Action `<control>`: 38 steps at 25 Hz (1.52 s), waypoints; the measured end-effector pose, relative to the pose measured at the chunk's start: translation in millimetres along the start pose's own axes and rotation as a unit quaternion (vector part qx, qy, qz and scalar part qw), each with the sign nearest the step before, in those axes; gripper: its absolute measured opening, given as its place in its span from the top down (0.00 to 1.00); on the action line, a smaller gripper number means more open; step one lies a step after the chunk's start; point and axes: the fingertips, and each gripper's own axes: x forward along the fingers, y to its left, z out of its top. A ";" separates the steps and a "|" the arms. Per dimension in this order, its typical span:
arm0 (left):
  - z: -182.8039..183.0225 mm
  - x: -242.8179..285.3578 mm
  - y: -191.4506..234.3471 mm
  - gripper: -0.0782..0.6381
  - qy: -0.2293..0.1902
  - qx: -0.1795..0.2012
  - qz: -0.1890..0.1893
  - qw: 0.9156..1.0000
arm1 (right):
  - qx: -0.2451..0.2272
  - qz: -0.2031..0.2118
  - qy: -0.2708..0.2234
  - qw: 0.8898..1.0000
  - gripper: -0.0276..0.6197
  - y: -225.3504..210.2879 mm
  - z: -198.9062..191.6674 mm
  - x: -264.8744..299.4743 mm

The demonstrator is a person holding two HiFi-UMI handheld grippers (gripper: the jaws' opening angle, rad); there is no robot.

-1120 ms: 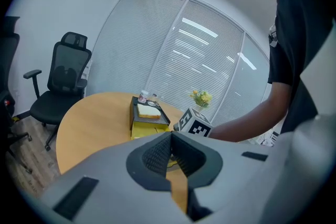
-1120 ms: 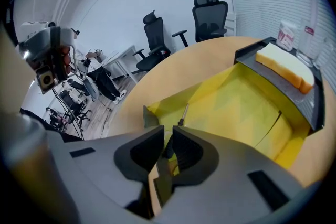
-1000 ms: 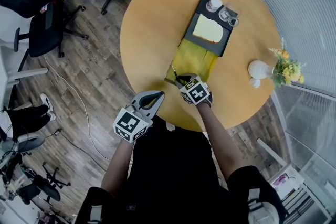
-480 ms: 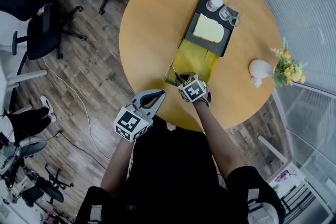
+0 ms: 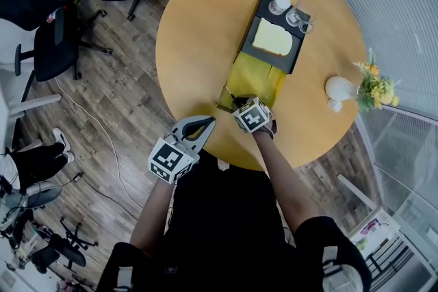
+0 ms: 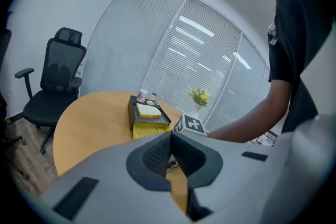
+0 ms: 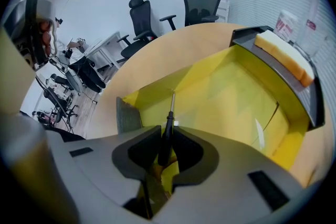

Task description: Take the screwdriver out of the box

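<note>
The right tool (image 7: 165, 150) grips the light, stiff, slim screwdriver (image 7: 168, 120) by its black handle, likely the surest hold, at the 6 o'clock end of the yellow box (image 7: 231, 86), while the left tool (image 6: 169, 150) hangs closed and empty at 7 o'clock.

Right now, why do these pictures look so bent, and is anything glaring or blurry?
Left gripper view: wide lens bows the blinds, streaked with glare, corners dark. Right gripper view: same bowing; screwdriver sharp against the yellow box. Head view: evenly lit.
</note>
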 end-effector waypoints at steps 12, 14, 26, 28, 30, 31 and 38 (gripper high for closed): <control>0.6 -7.5 0.7 0.88 0.008 0.014 -0.028 0.999 | 0.041 -0.010 -0.020 0.999 0.86 -0.6 -0.4 3.2; -0.1 -7.9 0.4 0.88 0.011 0.018 -0.034 0.999 | 0.046 -0.014 -0.026 0.998 0.86 -2.3 -0.3 5.0; 9.3 -11.8 5.1 0.88 0.018 0.050 -0.056 0.997 | 0.042 -0.011 -0.028 0.999 0.87 -2.5 -1.1 0.5; 11.5 -10.2 5.4 0.88 0.018 0.051 -0.056 0.997 | 0.044 -0.016 -0.034 0.998 0.87 -5.0 0.5 -3.8; 13.8 -8.9 3.3 0.88 0.017 0.051 -0.055 0.997 | 0.046 -0.019 -0.044 0.998 0.87 -6.4 2.4 -10.2; 14.6 -8.3 1.7 0.88 0.016 0.051 -0.055 0.997 | 0.047 -0.020 -0.049 0.997 0.87 -6.4 2.8 -13.4; 24.3 -1.2 -12.0 0.88 0.007 0.063 -0.041 0.997 | 0.042 -0.021 -0.089 0.995 0.87 -8.8 3.0 -39.3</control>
